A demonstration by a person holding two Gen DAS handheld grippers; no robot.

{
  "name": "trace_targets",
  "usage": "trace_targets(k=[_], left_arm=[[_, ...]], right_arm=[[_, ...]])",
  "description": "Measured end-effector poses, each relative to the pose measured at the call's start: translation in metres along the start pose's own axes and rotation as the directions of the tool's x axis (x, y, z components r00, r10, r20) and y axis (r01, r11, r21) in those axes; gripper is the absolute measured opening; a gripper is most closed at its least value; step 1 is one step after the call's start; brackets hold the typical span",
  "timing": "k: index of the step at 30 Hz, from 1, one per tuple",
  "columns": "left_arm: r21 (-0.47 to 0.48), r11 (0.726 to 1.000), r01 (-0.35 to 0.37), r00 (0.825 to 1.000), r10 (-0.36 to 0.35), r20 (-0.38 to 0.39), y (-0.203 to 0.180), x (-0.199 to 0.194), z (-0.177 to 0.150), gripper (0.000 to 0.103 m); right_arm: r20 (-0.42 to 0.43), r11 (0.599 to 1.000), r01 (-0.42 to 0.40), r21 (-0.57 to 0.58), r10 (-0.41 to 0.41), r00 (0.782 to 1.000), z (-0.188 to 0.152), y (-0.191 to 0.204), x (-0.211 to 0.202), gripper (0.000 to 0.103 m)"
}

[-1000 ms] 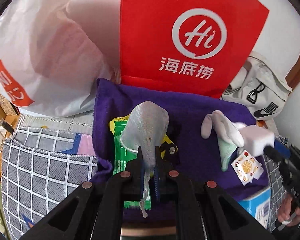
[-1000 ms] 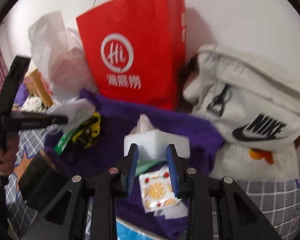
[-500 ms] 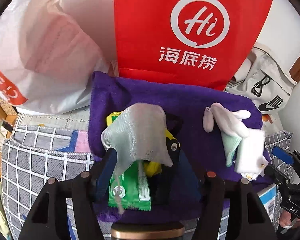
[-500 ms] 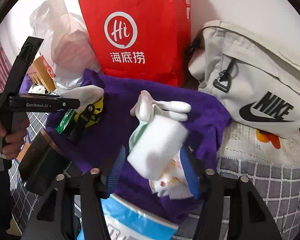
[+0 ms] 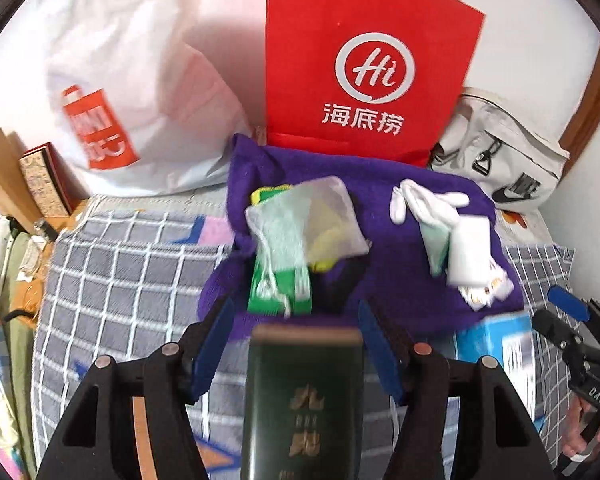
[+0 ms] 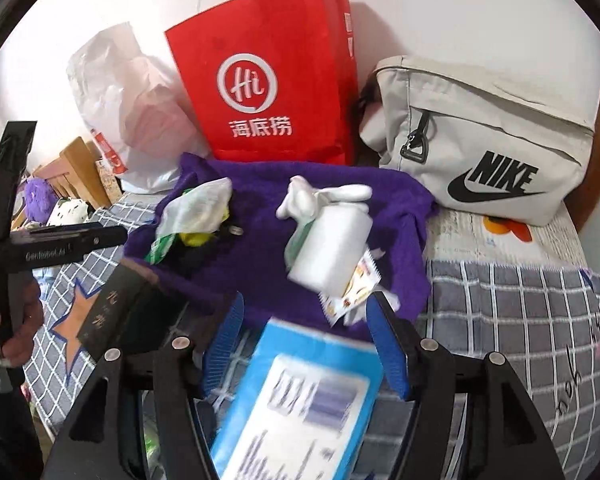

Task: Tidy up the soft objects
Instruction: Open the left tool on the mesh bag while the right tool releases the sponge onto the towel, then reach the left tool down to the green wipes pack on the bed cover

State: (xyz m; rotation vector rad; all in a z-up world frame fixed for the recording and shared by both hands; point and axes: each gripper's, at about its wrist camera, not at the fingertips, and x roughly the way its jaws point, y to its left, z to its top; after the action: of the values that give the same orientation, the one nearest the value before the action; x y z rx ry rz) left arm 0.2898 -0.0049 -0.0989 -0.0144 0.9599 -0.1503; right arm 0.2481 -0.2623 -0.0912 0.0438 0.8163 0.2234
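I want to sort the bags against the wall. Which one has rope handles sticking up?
The red paper bag in the middle; thin white rope handles rise from its top. The white plastic bag to its left and the beige Nike bag to its right show none.

Black claw (image 5: 296, 344) (blue pads, seemingly ribbed)

Blurred beyond reading — print on the blue box (image 6: 300, 408), cut off by the bottom edge. Half hidden under the mesh pouch (image 5: 306, 222): green packet (image 5: 280, 288) and something yellow. Dark green box (image 5: 304, 404) — gold lettering smeared, lower end cropped.
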Motion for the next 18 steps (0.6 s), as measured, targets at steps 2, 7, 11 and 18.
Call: trace_targets(k=[2, 7, 11, 18], left_arm=[[0.004, 1.0, -0.024, 1.0, 0.024, 0.003, 0.004, -0.011, -0.013, 0.063], [-0.008, 1.0, -0.029, 0.999, 0.029, 0.024, 0.012, -0.038, -0.05, 0.063], [-0.014, 1.0, -0.024, 0.999, 0.024, 0.029, 0.018, -0.051, -0.078, 0.063], [-0.014, 1.0, -0.002, 0.999, 0.002, 0.033, 0.021, -0.07, -0.122, 0.063]], right_arm=[[-0.006, 1.0, 0.016, -0.01, -0.016, 1.0, -0.008, 0.009, -0.007, 0.063], [-0.014, 0.999, 0.029, -0.032, -0.03, 0.999, -0.031, 0.035, -0.024, 0.063], [-0.01, 0.996, 0.066, -0.063, -0.066, 0.998, -0.057, 0.058, -0.041, 0.063], [-0.04, 0.998, 0.024, -0.051, -0.027, 0.999, -0.103, 0.079, -0.061, 0.063]])
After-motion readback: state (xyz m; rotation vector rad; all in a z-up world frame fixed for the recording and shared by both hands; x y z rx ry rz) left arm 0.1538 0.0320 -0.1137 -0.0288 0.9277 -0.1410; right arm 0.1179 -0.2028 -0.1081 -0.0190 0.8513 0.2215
